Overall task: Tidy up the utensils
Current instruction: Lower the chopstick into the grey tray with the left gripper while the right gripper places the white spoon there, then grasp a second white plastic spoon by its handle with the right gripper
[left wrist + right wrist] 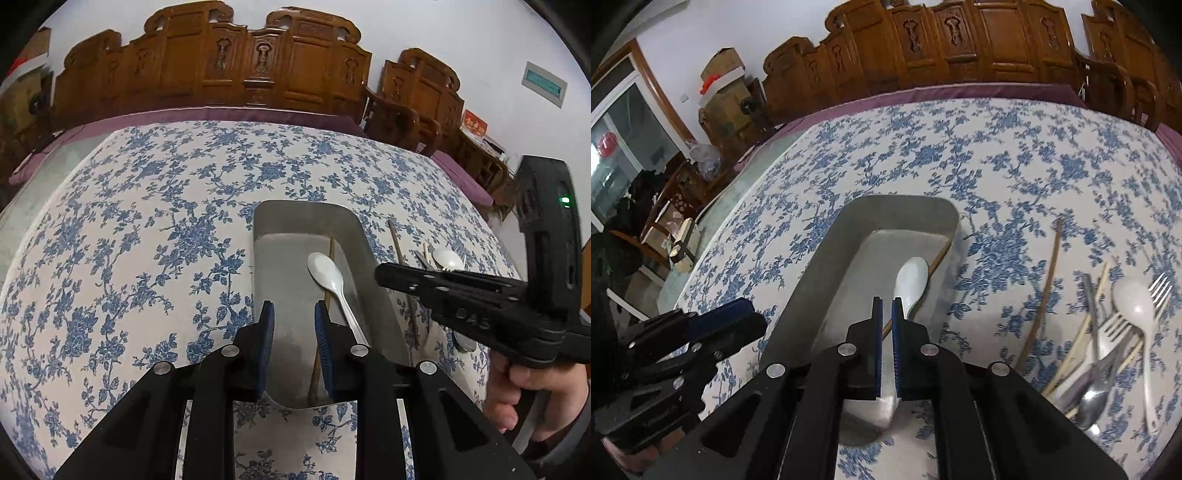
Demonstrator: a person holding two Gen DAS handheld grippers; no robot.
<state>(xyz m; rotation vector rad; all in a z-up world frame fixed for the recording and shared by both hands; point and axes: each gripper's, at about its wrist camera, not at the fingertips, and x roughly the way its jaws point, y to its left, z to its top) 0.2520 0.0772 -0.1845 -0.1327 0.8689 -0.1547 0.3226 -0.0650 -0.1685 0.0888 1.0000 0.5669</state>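
Observation:
A grey tray [306, 210] [812, 266] lies on the floral tablecloth. Inside it rest a white spoon [325, 271] [911, 277] and a brown chopstick [331, 251] [940, 254]. My left gripper [293, 314] [753, 317] hovers over the tray's near end, open, with nothing between its pads. My right gripper [885, 306] [384, 275] hangs above the tray's right wall, shut to a thin slit. The spoon's handle shows through that slit but lies below in the tray, not gripped.
Right of the tray, a dark chopstick [1047, 288] [397, 243] lies on the cloth. Beyond it is a pile: forks [1115, 332], another white spoon [1134, 302] [448, 258], a metal spoon [1093, 402], pale chopsticks [1082, 332]. A carved wooden bench [229, 66] stands behind the table.

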